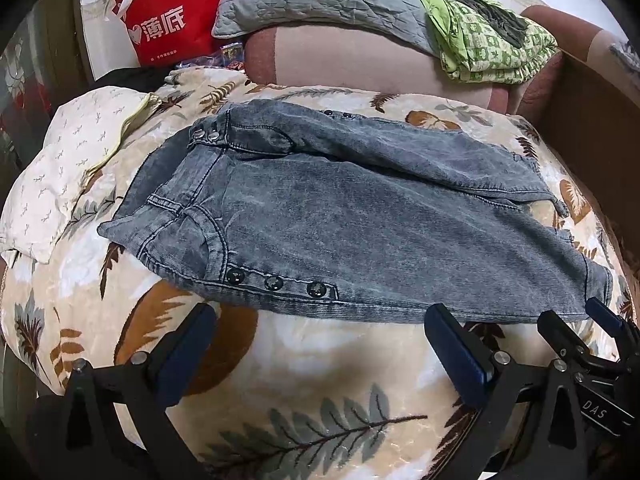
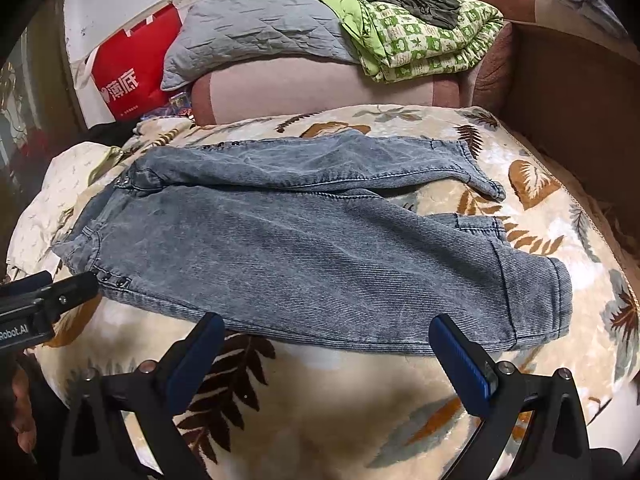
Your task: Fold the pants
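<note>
Soft, even indoor light, faint shadows, strong fisheye bending and perhaps slight blur at edges.

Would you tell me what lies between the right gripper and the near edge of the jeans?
Only bare leaf-print blanket lies between the right gripper and the jeans, shown in the right wrist view.

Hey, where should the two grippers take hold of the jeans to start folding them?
Take the near leg's long edge of the jeans, from the near side. It faces both open grippers: the left gripper near the waist snaps, the right gripper toward the cuff.
</note>
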### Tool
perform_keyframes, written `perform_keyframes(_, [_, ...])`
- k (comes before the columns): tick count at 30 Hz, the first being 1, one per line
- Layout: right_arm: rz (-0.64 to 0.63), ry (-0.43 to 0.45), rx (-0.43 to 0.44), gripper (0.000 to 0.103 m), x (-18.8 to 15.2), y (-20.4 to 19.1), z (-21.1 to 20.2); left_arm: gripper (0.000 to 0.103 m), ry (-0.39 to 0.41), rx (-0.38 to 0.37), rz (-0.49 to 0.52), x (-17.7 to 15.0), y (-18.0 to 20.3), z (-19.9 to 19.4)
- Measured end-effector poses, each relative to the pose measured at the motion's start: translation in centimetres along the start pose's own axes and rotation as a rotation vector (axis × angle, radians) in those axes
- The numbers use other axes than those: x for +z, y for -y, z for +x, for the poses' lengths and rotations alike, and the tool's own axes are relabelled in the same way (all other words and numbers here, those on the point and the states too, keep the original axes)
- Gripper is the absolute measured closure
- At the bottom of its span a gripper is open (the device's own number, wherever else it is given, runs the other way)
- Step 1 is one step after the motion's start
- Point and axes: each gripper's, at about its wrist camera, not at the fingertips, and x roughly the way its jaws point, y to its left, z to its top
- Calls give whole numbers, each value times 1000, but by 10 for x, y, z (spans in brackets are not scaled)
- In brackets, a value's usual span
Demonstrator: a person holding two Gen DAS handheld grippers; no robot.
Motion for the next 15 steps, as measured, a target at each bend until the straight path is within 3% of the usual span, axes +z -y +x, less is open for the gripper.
perform_keyframes(15, [10,-16,7,0,-2,1,2,0,-40,-2,-35,-6,-18,7])
